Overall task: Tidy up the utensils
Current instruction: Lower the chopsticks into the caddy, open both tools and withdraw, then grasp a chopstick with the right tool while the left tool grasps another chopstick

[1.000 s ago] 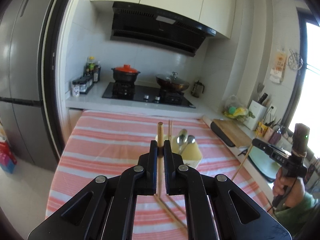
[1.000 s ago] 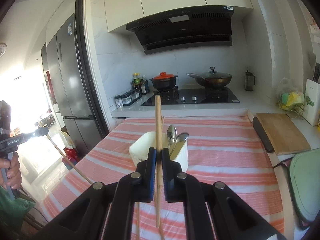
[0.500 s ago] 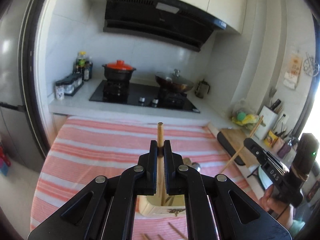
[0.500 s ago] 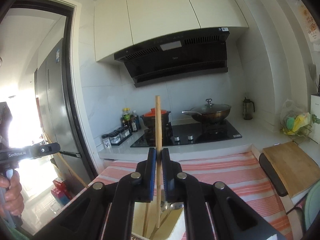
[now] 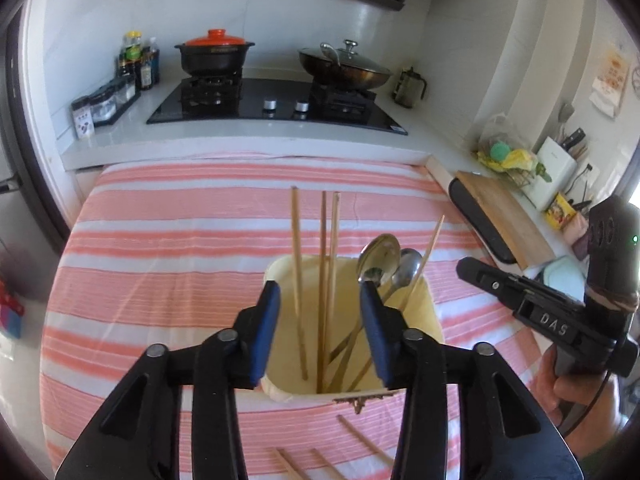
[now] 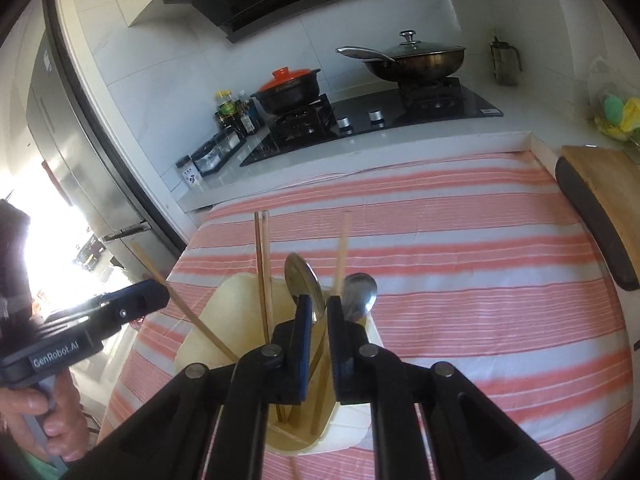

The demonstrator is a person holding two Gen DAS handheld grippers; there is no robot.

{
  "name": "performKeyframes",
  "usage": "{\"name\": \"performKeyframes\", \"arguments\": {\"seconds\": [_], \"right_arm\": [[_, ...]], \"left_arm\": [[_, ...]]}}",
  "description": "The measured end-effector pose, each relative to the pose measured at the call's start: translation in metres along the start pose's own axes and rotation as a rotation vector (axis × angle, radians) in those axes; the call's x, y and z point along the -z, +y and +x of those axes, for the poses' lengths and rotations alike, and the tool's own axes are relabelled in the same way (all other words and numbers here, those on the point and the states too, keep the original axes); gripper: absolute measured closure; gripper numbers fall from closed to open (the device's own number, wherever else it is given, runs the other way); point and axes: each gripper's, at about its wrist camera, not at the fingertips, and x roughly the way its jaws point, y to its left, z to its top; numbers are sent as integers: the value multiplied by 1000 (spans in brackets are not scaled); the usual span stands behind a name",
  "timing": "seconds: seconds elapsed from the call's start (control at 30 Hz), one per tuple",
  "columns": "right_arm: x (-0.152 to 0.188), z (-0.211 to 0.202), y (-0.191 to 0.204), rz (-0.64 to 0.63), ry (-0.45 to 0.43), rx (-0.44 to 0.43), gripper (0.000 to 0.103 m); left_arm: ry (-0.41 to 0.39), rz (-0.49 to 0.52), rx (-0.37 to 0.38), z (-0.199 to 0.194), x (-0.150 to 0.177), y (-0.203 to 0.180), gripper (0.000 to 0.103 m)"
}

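A cream utensil holder point(image 5: 430, 312) stands on the striped table and holds several wooden chopsticks point(image 5: 296, 264) and two metal spoons point(image 5: 380, 254). My left gripper point(image 5: 320, 332) is open just above the holder, empty; a chopstick stands free between its fingers. In the right wrist view the holder point(image 6: 208, 324) shows below my right gripper point(image 6: 318, 340), whose jaws are slightly apart with a chopstick point(image 6: 342, 248) standing loose between them in the holder. The spoons point(image 6: 304, 280) lean beside it.
More chopsticks point(image 5: 360, 438) lie on the pink striped tablecloth point(image 5: 180, 264) in front of the holder. A stove with a pot and a wok sits behind the table. A wooden cutting board point(image 5: 504, 216) lies at the right.
Both grippers came down over the holder and opened. The chopsticks they held now stand in the holder.
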Motion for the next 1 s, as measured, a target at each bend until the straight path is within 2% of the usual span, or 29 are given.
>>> {"name": "performKeyframes", "arguments": {"seconds": [0.1, 0.17, 0.2, 0.27, 0.4, 0.5, 0.57, 0.63, 0.7, 0.83, 0.93, 1.0], "right_arm": [[8, -40, 2, -34, -27, 4, 87], [23, -67, 3, -67, -29, 12, 69], [36, -81, 2, -88, -22, 13, 66], [71, -105, 0, -151, 11, 44, 66], [175, -141, -10, -255, 35, 191, 66], [258, -158, -18, -208, 46, 258, 66], [304, -169, -19, -159, 34, 302, 66], [332, -174, -15, -155, 26, 324, 66], [345, -175, -11, -189, 21, 326, 66], [343, -162, -15, -213, 23, 366, 66], [345, -149, -24, -170, 60, 376, 66], [348, -147, -24, -170, 44, 376, 66]], "left_arm": [[-5, 77, -40, -33, 20, 2, 37], [14, 131, -80, -56, 45, 7, 27], [33, 147, -94, -68, 63, 12, 21], [74, 152, -111, -86, 103, 23, 18], [144, 32, -116, -107, 198, 45, 18], [177, -111, -134, -116, 262, 50, 18], [176, -183, -116, -120, 289, 44, 18], [173, -221, -94, -119, 300, 36, 18], [162, -208, -69, -114, 299, 23, 18], [136, -156, -74, -95, 291, -5, 17], [128, -174, -90, -75, 290, -17, 17], [139, -177, -113, -60, 290, -25, 17]]}}
